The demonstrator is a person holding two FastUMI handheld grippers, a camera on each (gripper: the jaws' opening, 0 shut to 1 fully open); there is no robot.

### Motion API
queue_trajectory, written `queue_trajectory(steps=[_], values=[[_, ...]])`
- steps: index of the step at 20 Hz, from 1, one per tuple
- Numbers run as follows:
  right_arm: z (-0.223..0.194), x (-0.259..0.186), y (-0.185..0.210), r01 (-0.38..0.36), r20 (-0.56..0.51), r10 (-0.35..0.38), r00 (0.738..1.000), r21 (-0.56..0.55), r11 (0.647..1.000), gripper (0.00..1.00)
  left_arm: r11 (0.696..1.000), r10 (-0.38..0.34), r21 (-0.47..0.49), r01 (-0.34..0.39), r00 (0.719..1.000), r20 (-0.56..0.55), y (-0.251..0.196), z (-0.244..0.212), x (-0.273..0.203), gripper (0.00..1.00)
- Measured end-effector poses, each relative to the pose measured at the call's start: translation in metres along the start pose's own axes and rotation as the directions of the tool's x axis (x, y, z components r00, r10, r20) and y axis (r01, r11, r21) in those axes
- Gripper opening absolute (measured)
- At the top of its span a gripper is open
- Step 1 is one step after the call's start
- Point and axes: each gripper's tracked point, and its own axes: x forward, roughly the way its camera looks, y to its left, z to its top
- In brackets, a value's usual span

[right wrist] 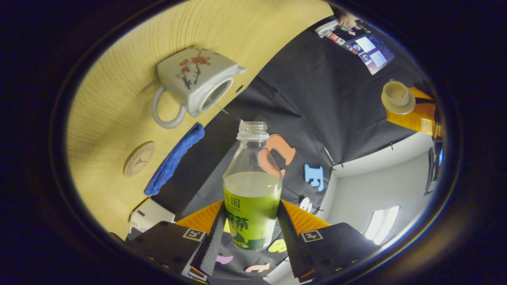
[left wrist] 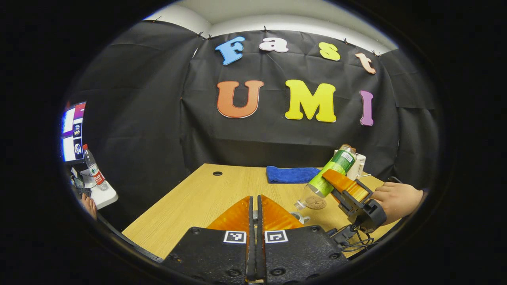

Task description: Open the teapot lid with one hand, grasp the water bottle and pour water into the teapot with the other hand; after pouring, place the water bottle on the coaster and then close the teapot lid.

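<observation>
Tilting in the right gripper [right wrist: 247, 237], the water bottle [right wrist: 252, 186] is uncapped, clear plastic with a green label, and holds liquid up to about the top of the label. Its fingers clamp the labelled lower body from both sides. In the left gripper view the same bottle [left wrist: 328, 174] leans mouth-down over the desk [left wrist: 206, 198], held by the person's hand [left wrist: 398, 200].

Handling judgement: partly full, so moderate weight that shifts as it tips; thin plastic wall, likely to dent under a hard squeeze; label gives some friction. The hold on the label band, below the liquid line, looks sound.

Teapot [right wrist: 194, 85]: white ceramic, floral print, loop handle, mouth open, standing on the desk. Rigid and fragile; the bottle neck should not knock its rim.

Teapot lid [right wrist: 397, 96] is gripped in the left gripper [right wrist: 416, 113], seen at the edge of the right gripper view; in its own view, those fingers [left wrist: 237, 217] sit almost closed.

Round coaster [right wrist: 139, 158] lies near the teapot, a folded blue cloth [right wrist: 174, 158] just beyond it.
</observation>
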Motion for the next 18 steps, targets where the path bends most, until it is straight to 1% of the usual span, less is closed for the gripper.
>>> queue_trajectory(steps=[2,4,8,9,18], values=[[0.001,-0.001,-0.001,0.005,0.007,-0.005,1.0,-0.004,1.0,0.72,1.0,0.001,0.002,-0.001,1.0,0.0,0.001,0.0,0.0,0.03],[0.003,-0.006,-0.006,0.021,0.007,-0.021,1.0,-0.014,1.0,0.71,1.0,-0.001,0.004,0.001,1.0,0.001,0.0,0.0,-0.001,0.03],[0.009,0.004,-0.014,0.046,0.03,-0.044,0.999,-0.092,0.995,0.72,1.0,0.004,0.017,-0.004,1.0,-0.005,0.0,-0.001,0.0,0.03],[0.01,0.003,-0.01,0.04,0.031,-0.038,0.999,-0.08,0.996,0.71,1.0,0.004,0.019,-0.004,1.0,-0.006,0.0,-0.002,0.0,0.03],[0.007,0.003,-0.014,0.047,0.029,-0.045,0.999,-0.067,0.997,0.73,1.0,0.007,0.025,-0.007,1.0,-0.011,0.0,-0.003,0.0,0.03]])
